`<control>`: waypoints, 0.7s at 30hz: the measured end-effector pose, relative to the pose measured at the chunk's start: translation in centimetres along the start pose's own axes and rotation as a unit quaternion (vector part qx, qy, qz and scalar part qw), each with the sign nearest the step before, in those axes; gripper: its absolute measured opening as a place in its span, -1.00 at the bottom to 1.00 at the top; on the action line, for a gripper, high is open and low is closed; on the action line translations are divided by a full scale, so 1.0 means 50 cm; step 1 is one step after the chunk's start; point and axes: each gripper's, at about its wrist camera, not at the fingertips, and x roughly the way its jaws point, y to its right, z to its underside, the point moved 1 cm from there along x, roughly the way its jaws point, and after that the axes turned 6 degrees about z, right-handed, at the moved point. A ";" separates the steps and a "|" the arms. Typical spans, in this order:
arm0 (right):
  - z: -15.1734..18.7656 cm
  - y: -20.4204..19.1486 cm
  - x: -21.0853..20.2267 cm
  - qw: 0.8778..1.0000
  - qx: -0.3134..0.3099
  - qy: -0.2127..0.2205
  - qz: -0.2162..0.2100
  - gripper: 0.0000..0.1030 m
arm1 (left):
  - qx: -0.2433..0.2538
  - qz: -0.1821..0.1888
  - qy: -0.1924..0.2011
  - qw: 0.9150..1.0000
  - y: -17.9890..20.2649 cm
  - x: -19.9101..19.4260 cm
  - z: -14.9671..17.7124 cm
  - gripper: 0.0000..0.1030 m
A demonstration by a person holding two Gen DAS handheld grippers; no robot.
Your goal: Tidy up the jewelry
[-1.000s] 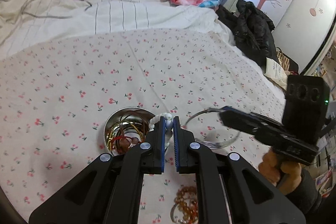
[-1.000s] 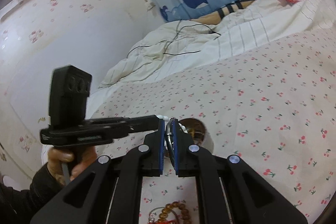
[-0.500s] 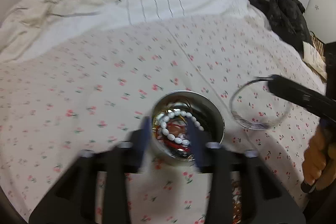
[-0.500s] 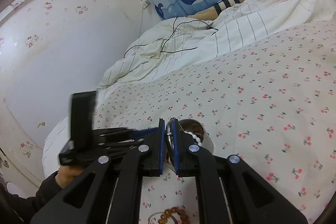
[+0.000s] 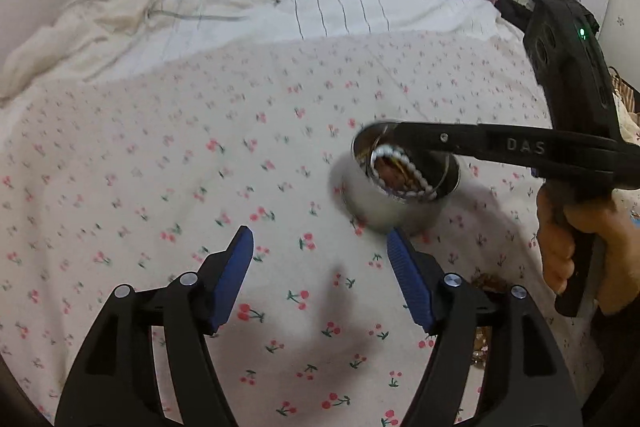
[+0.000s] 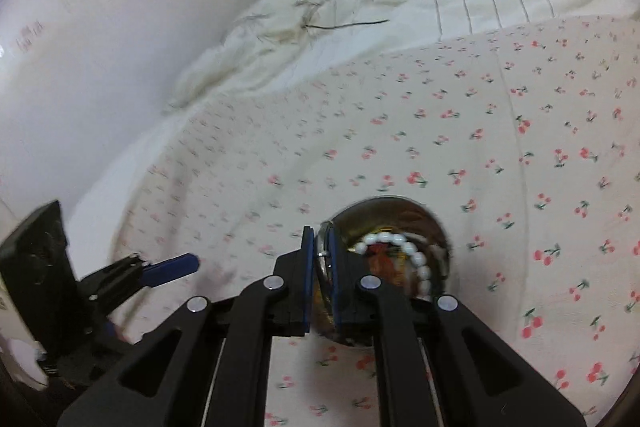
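Note:
A metal cup (image 5: 394,205) stands on the cherry-print sheet (image 5: 200,167), with a white bead bracelet (image 5: 400,169) lying on the jewelry inside it. My left gripper (image 5: 320,253) hangs short of the cup, to its left, its jaws opening with nothing between them. From the right, my right gripper (image 5: 382,133) reaches over the cup's rim. In the right wrist view the right gripper (image 6: 320,265) has a thin silver bangle (image 6: 323,259) between its pads just over the cup (image 6: 436,227); its jaws are starting to open. The bead bracelet (image 6: 404,245) shows beside it.
A brown bead bracelet (image 5: 486,282) lies on the sheet behind my left gripper's right finger. A rumpled white quilt (image 5: 180,15) with a dark cable covers the far end of the bed. A pale wall (image 6: 100,67) borders the bed on one side.
My left gripper has opened, let the white bead bracelet into the cup and drawn back to the left. My right gripper has carried the silver bangle in over the cup.

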 end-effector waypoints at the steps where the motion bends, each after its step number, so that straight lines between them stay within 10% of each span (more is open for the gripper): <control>1: -0.001 0.000 0.000 1.000 -0.004 0.003 0.012 -0.59 | -0.001 0.003 -0.002 1.000 0.000 0.002 0.002 0.28; 3: -0.004 -0.003 -0.007 0.999 -0.017 0.016 0.038 0.01 | 0.005 0.009 -0.005 1.000 0.006 0.003 0.006 0.28; 21: 0.032 0.009 -0.082 0.999 -0.016 0.030 0.041 0.09 | 0.066 -0.041 0.007 0.997 0.061 -0.001 0.014 0.38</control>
